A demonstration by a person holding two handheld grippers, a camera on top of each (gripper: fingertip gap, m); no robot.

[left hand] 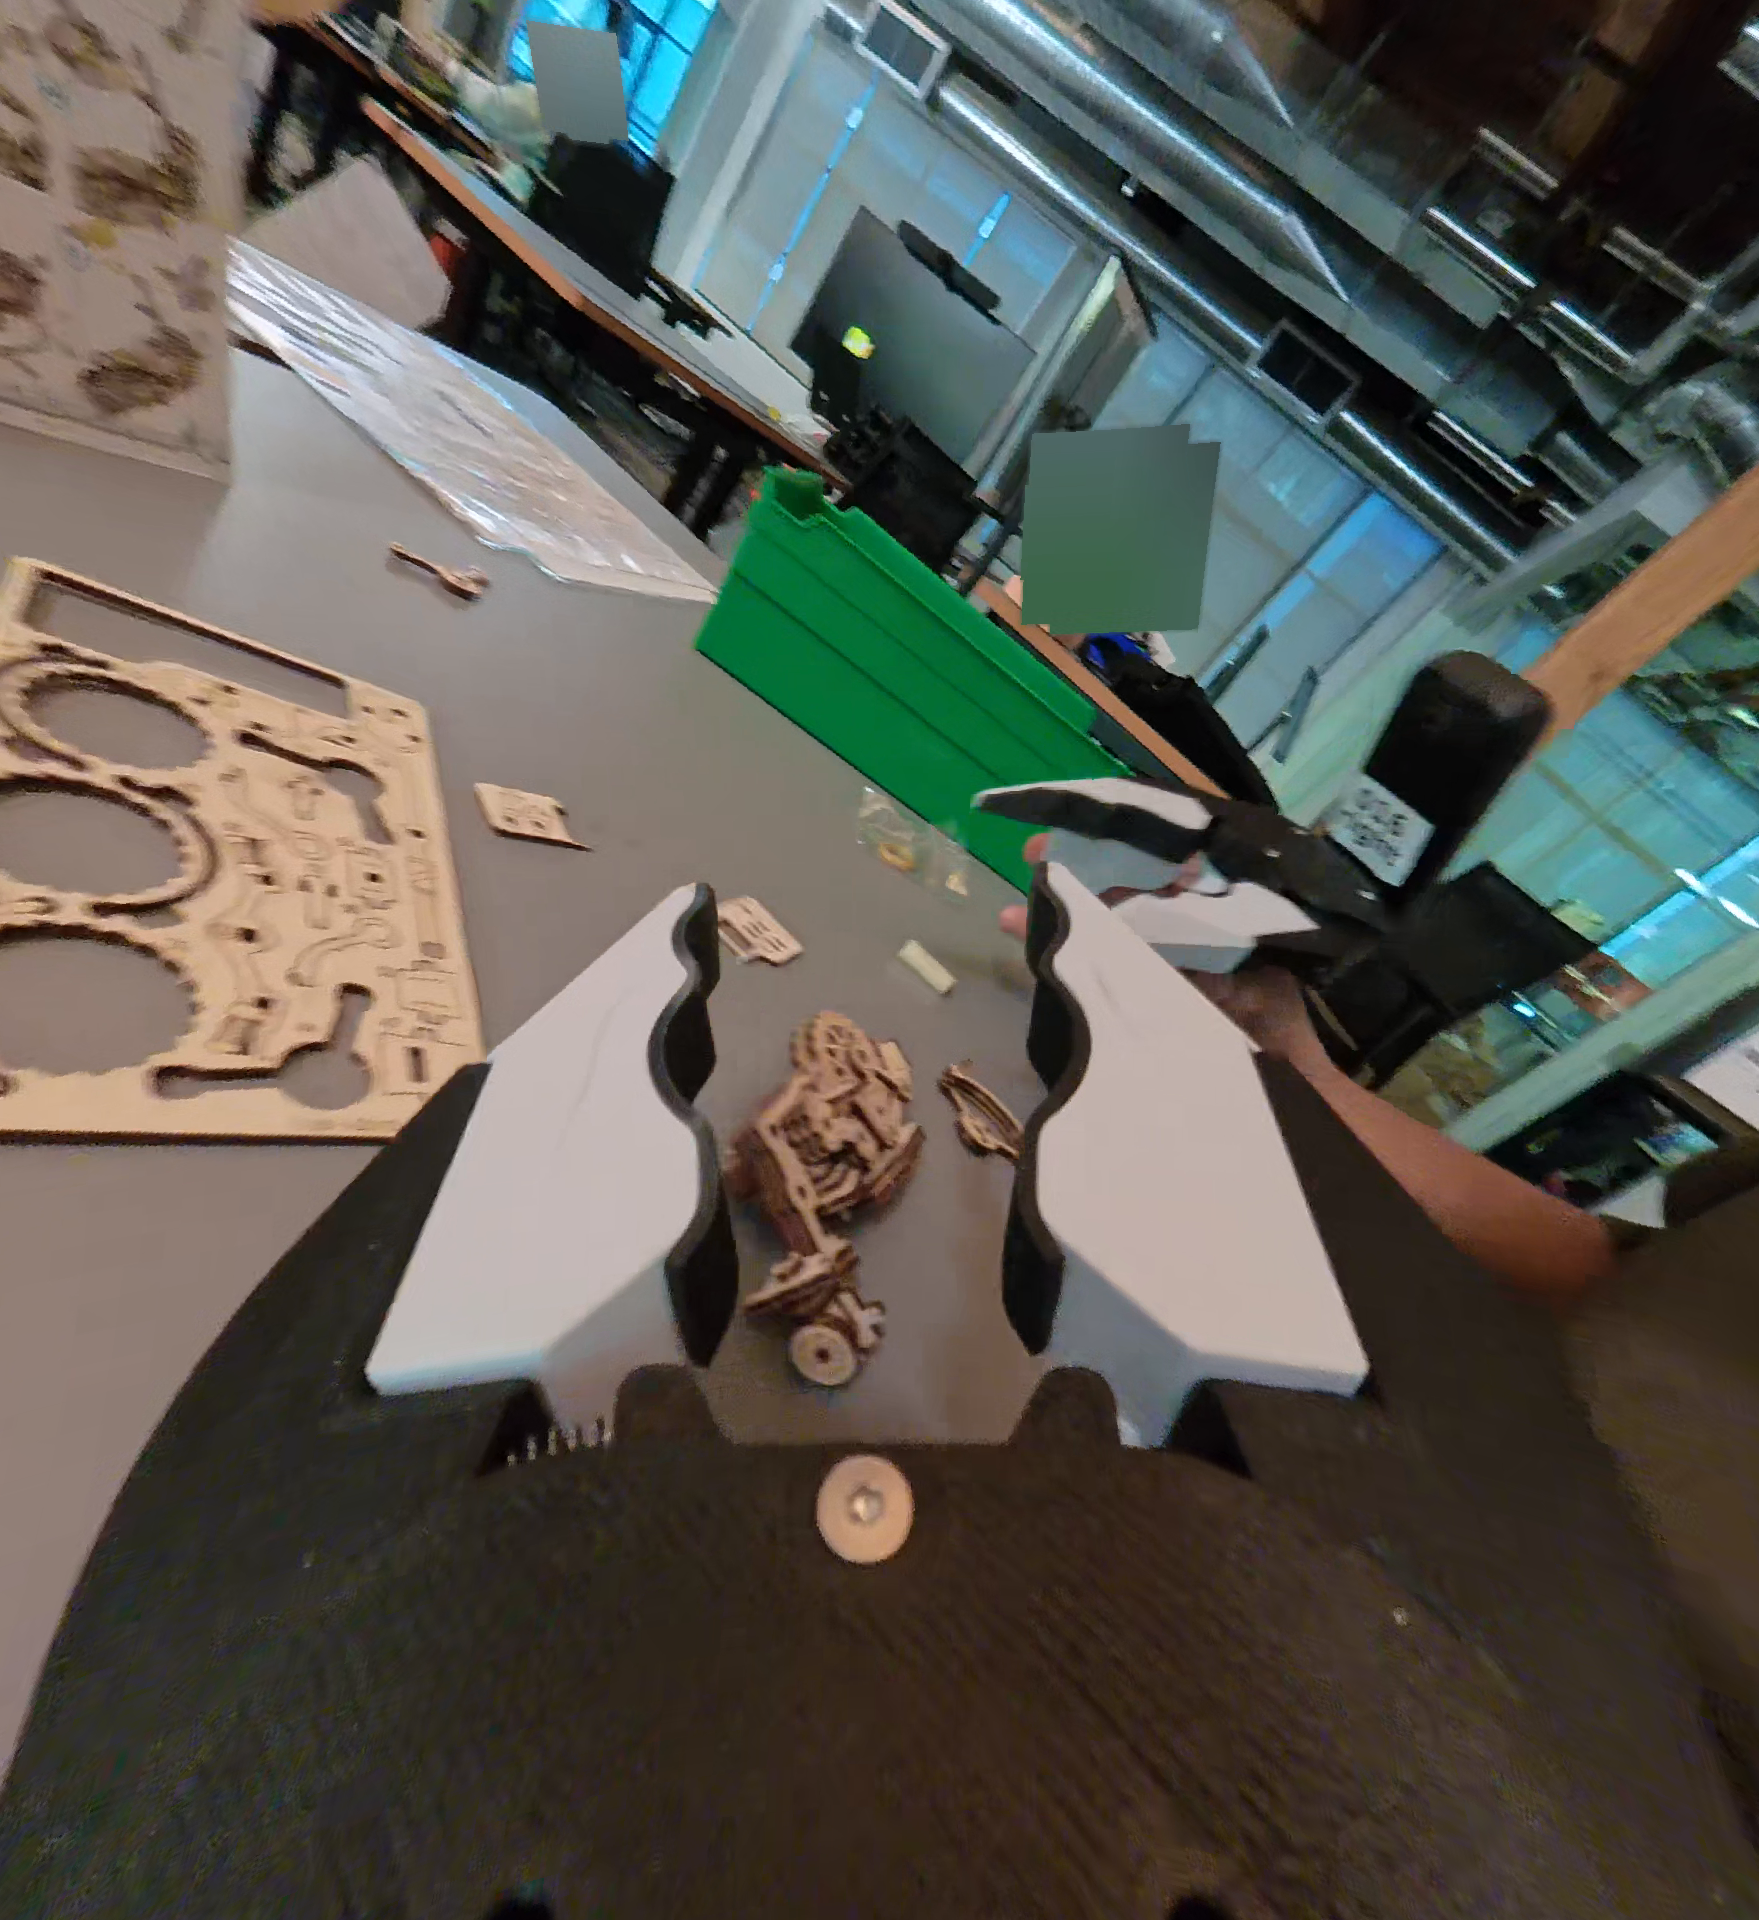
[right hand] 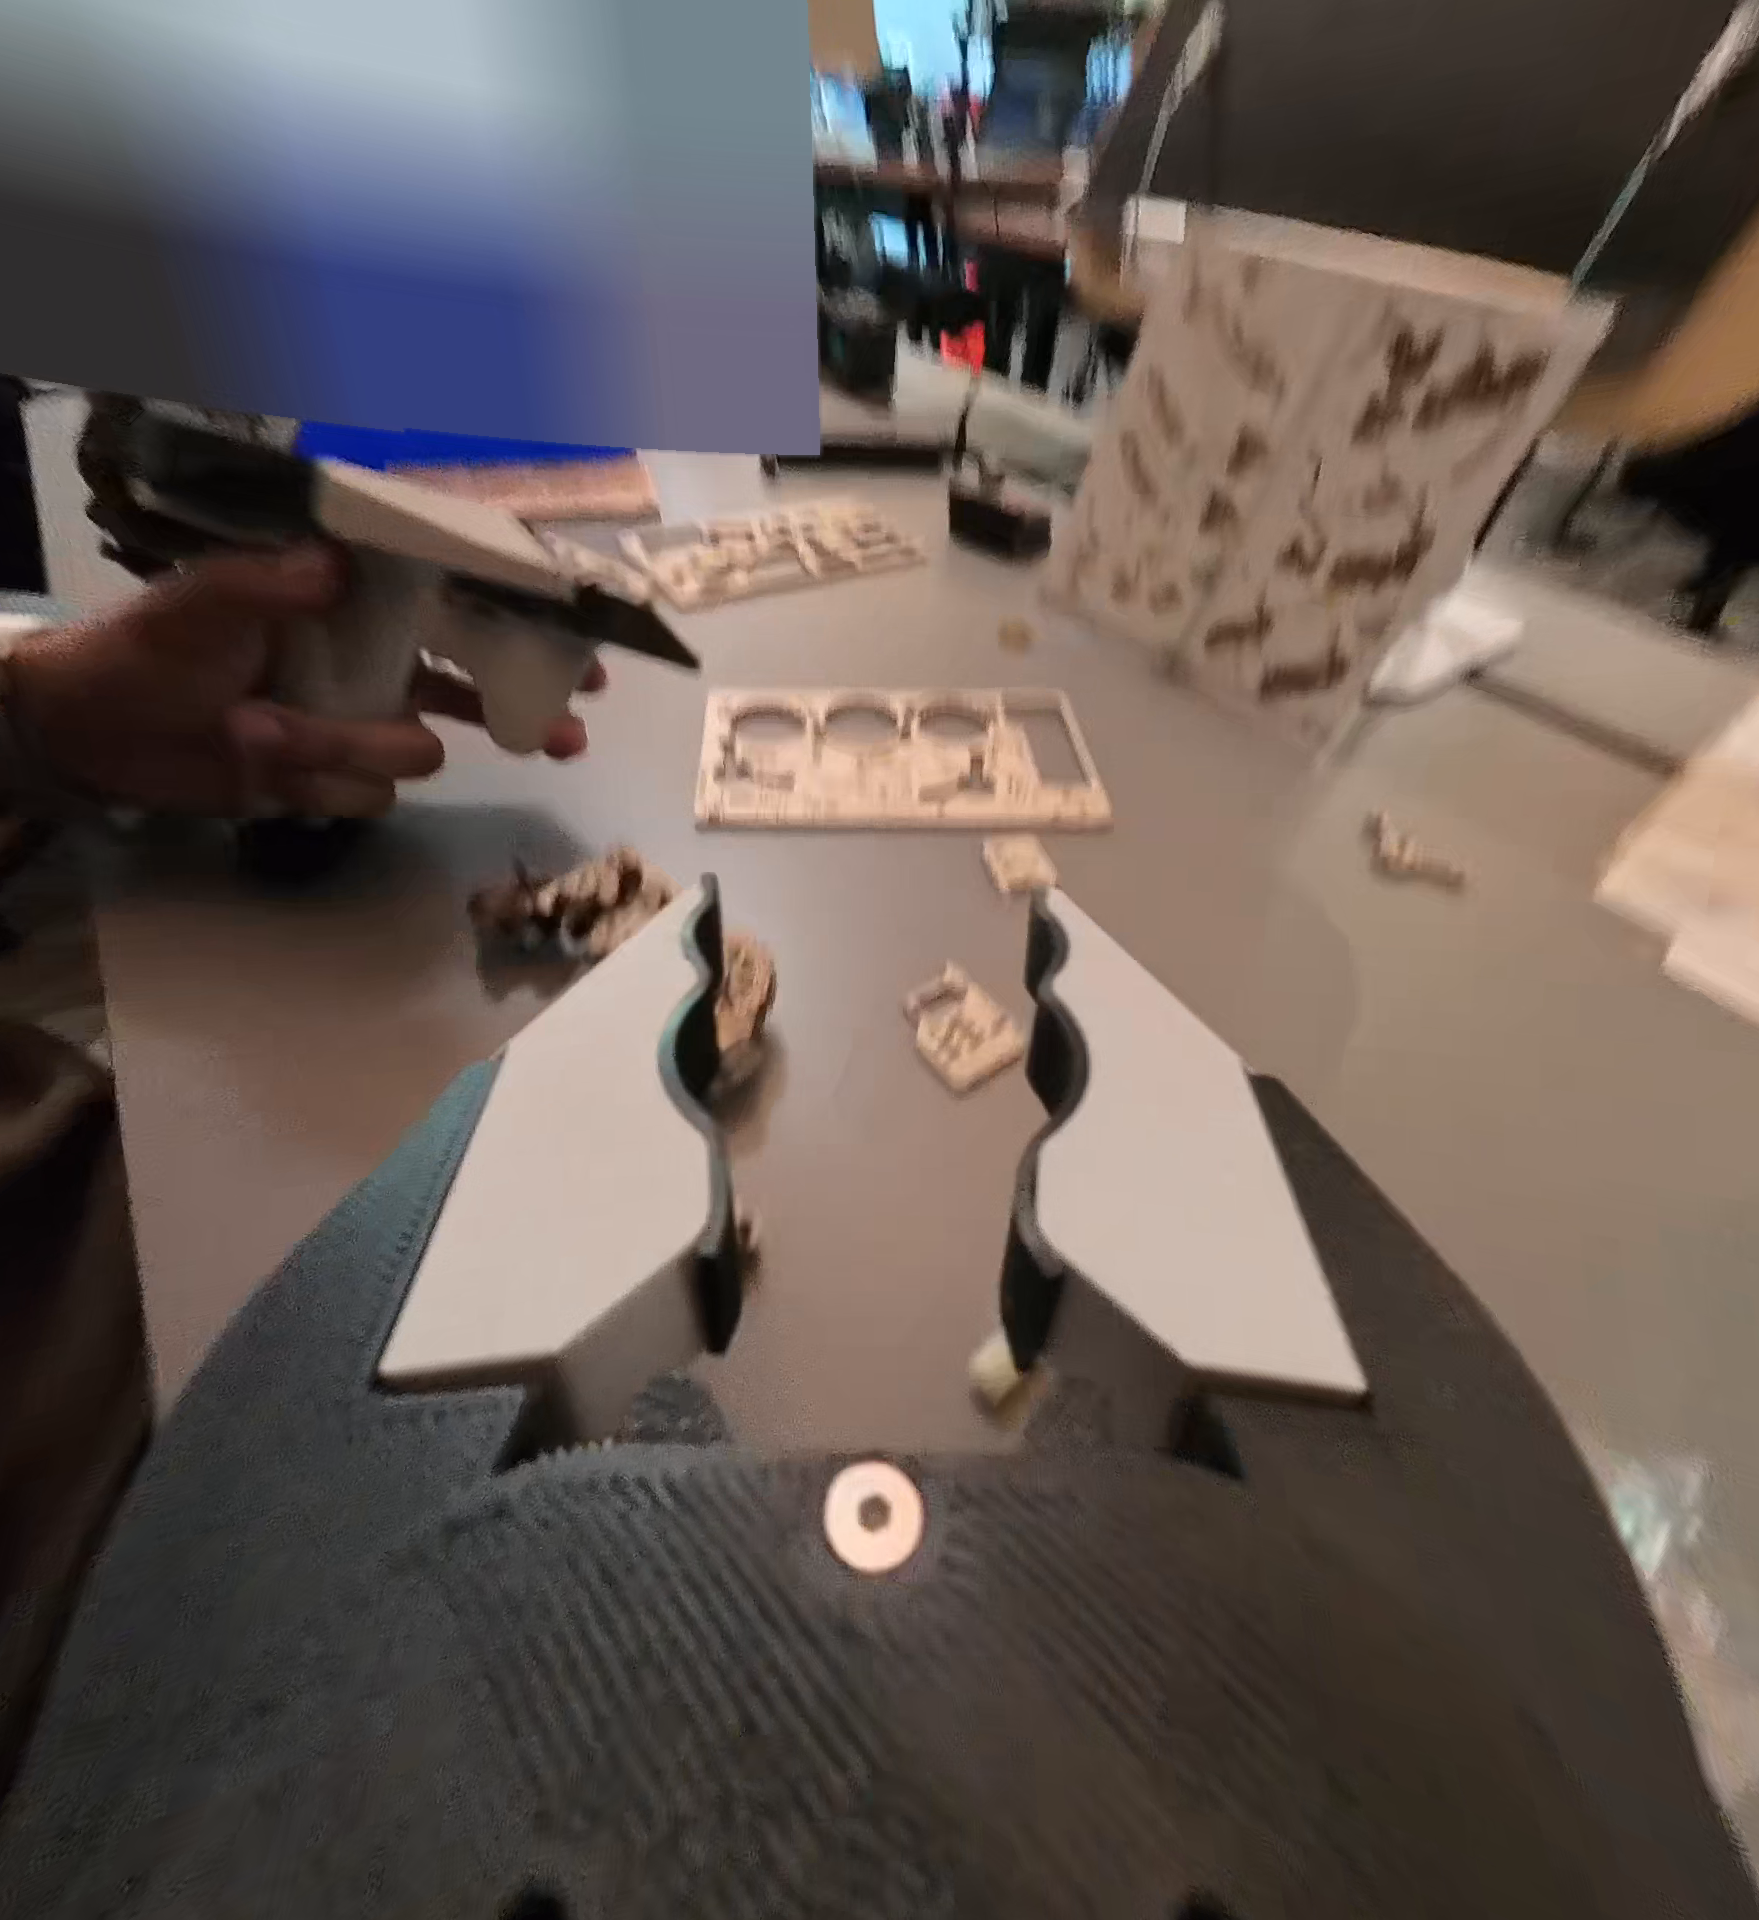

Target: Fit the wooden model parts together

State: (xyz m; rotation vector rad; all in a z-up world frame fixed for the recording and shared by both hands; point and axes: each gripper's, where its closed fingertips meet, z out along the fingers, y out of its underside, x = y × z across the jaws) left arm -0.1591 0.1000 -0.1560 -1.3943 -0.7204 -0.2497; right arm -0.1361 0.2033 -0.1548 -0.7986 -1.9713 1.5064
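A partly built wooden model (left hand: 823, 1143) lies on the grey table (left hand: 594, 675), seen between the fingers of my left gripper (left hand: 873, 899), which is open, empty and above it. A small curved wooden part (left hand: 979, 1112) lies just right of the model. My right gripper (right hand: 875, 902) is open and empty above the table. In the blurred right wrist view the model (right hand: 574, 904) lies left of its left finger, the curved part (right hand: 745, 997) is beside that finger, and a flat wooden piece (right hand: 963, 1029) lies between the fingers. The right gripper also shows in the left wrist view (left hand: 1114, 862).
A punched-out wooden sheet (left hand: 158, 883) lies at the left with small flat pieces (left hand: 527, 816) near it. A green bin (left hand: 885, 665), a small plastic bag (left hand: 906, 842), a printed box (left hand: 54, 208) and a paper sheet (left hand: 459, 436) stand farther back. A second wooden sheet (right hand: 781, 551) lies beyond.
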